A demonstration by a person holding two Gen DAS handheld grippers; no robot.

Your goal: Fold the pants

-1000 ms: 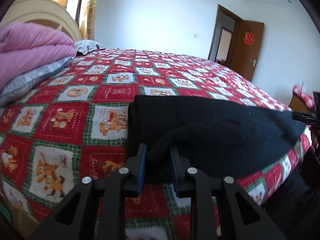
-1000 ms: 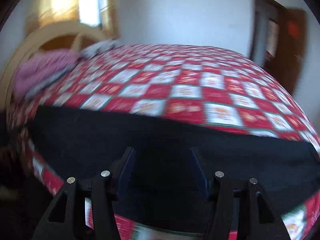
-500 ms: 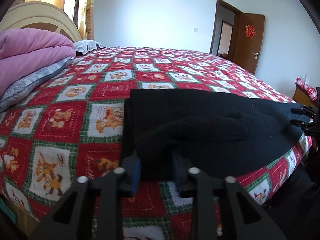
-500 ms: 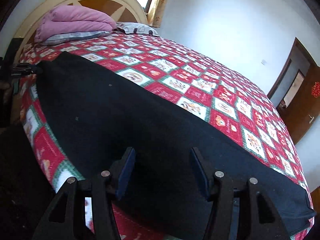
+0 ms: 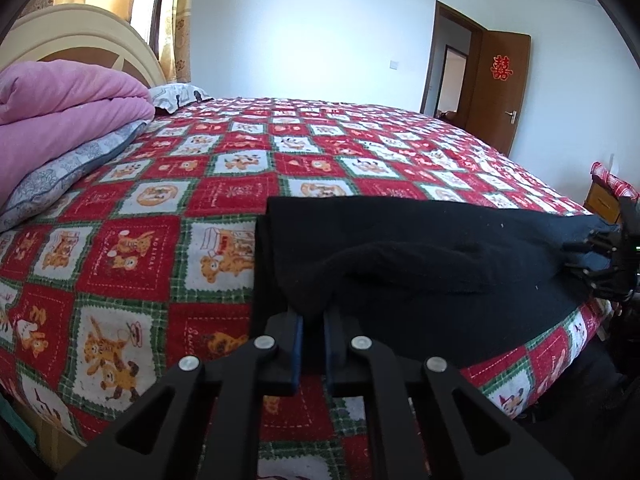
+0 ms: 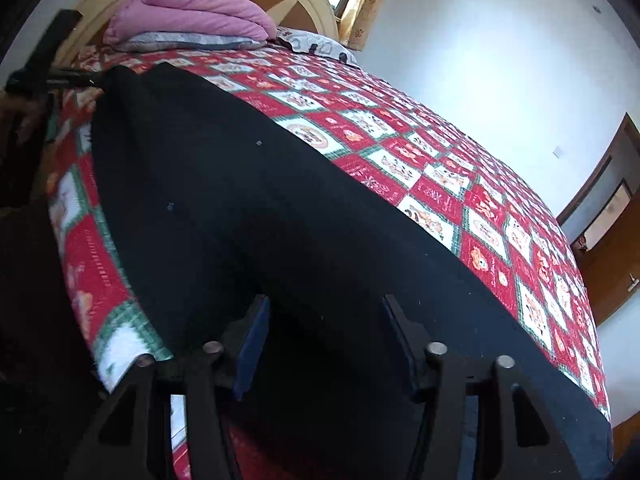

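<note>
Your left hand-held gripper [image 5: 313, 332] pinches a raised fold of the black pants [image 5: 420, 264], which lie along the bed [image 5: 240, 184] near its front edge. Your right hand-held gripper [image 6: 326, 336] hovers over them, jaws spread wide, holding nothing.

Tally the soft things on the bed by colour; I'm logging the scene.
Black, fleecy pants: 1
Pink, folded quilt: 1
Grey, patterned pillow under the quilt: 1
White, patterned pillow by the headboard: 1
Total: 4

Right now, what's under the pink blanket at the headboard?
A grey patterned pillow lies under the folded pink blanket, on the red checked bedspread. Anything further beneath is covered.
</note>
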